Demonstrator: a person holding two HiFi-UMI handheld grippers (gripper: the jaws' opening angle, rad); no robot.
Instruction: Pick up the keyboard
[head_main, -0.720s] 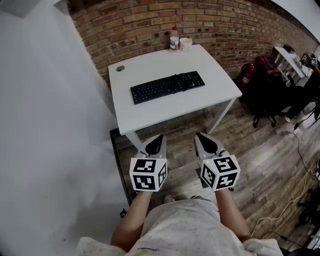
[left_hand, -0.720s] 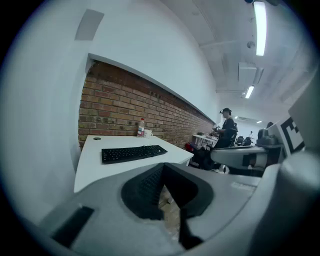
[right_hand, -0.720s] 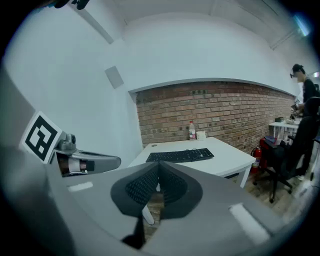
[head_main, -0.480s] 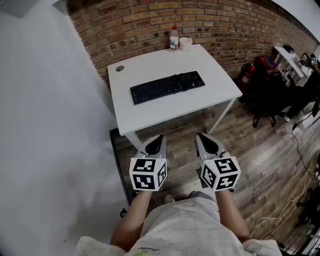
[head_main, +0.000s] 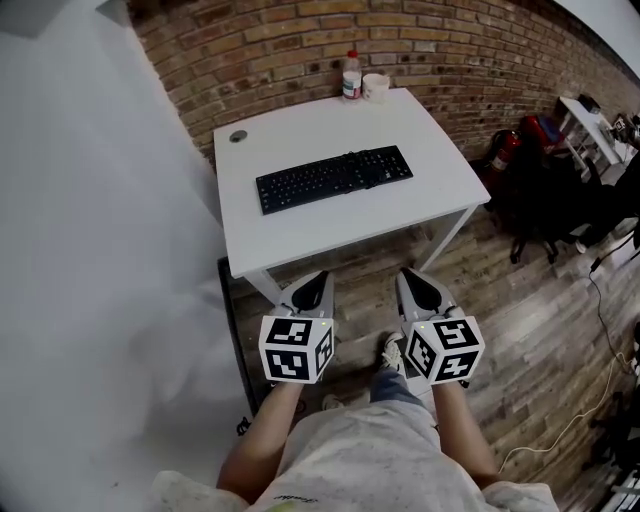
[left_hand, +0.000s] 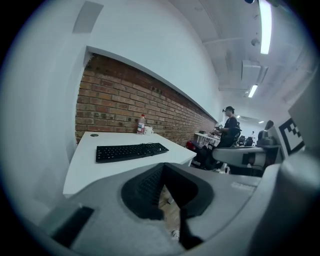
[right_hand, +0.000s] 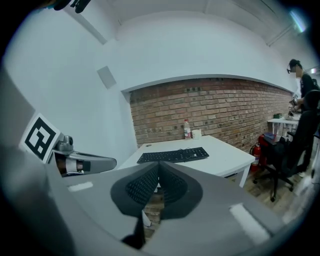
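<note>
A black keyboard (head_main: 333, 178) lies across the middle of a white table (head_main: 300, 235); it also shows in the left gripper view (left_hand: 131, 151) and the right gripper view (right_hand: 173, 155). My left gripper (head_main: 322, 275) and right gripper (head_main: 402, 272) hang side by side short of the table's near edge, over the wooden floor. Both are shut with nothing between their jaws. Each points toward the table and is well apart from the keyboard.
A bottle (head_main: 351, 75) and a white cup (head_main: 376, 87) stand at the table's far edge by the brick wall. A small round disc (head_main: 237, 136) sits at the far left corner. Black office chairs (head_main: 545, 195) and a red extinguisher (head_main: 503, 150) stand right. A person's shoe (head_main: 392, 352) steps forward below.
The view has shifted slightly toward the table, and a foot has come forward between the grippers. Both grippers stay shut and keep their places in the view.
</note>
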